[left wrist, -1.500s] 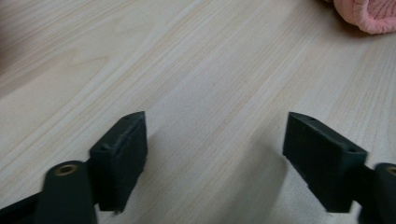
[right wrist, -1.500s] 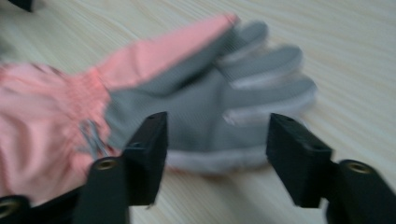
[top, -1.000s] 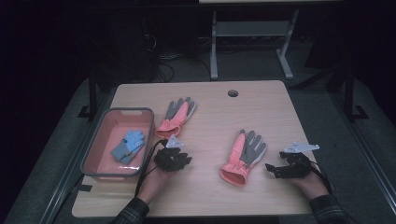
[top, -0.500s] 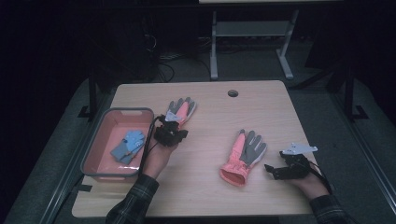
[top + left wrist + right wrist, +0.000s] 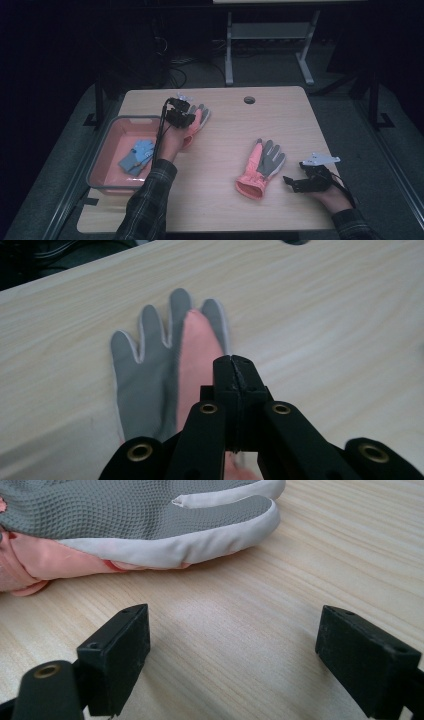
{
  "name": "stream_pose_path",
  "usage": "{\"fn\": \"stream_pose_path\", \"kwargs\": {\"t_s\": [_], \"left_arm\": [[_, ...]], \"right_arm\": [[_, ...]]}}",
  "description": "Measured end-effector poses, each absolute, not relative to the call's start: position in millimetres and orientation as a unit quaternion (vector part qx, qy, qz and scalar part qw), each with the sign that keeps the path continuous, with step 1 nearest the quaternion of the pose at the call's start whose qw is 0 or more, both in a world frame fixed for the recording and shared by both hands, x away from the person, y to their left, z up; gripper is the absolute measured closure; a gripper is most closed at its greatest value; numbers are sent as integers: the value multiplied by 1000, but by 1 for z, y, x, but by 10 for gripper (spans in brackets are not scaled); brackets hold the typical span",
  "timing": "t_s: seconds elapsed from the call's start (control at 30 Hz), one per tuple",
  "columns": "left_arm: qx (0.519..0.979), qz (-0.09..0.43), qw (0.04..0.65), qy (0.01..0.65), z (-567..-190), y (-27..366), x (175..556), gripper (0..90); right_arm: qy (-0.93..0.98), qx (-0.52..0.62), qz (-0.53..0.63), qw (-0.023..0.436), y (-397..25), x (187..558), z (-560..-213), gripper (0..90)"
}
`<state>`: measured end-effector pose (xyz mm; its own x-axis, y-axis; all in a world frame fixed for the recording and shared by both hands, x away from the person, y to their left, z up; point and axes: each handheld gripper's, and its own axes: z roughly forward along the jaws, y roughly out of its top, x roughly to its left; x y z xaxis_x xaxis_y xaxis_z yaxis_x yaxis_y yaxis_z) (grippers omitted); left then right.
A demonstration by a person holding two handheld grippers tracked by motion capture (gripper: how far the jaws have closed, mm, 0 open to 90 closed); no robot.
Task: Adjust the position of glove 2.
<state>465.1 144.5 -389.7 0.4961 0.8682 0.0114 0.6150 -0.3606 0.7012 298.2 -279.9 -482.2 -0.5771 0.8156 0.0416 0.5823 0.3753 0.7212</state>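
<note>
From the high view, my left gripper point(image 5: 186, 106) has travelled up the table point(image 5: 300, 130) from near my body to the far glove point(image 5: 196, 122), and now sits over its cuff and palm. A second ago it was short of that glove, so I judge the reach is done and the pick is next. My right gripper point(image 5: 292, 181) has stayed put, resting just beside the near glove point(image 5: 261, 167) (it hasn't budged in this stretch). Counting from here: two salmon-and-grey gloves on the table, one pink bin point(image 5: 107, 150) at the left edge, and one blue glove point(image 5: 137, 155) lying inside it, which suggests the salmon gloves belong in there too.

In the left gripper view, my left gripper point(image 5: 234, 365) has its jaws pressed together, their tips over the salmon strip of the far glove point(image 5: 150, 375). I cannot tell whether they pinch any fabric; the glove lies flat, fingers pointing away from me.

In the right gripper view, my right gripper point(image 5: 232, 640) has its jaws spread wide with bare wood between them. The near glove point(image 5: 150, 515) lies just ahead, its grey textured palm and white-edged fingers apart from both jaws, untouched so far.
</note>
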Motion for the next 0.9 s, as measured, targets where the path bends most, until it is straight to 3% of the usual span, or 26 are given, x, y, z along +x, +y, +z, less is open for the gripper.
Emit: {"fn": "stream_pose_path", "kwargs": {"t_s": [0.43, 0.9], "left_arm": [[797, 206, 262, 504, -419, 140, 511, 897], [823, 156, 282, 467, -429, 115, 488, 897]], "right_arm": [[813, 429, 358, 162, -280, 299, -482, 141], [814, 428, 357, 163, -280, 298, -482, 141]]}}
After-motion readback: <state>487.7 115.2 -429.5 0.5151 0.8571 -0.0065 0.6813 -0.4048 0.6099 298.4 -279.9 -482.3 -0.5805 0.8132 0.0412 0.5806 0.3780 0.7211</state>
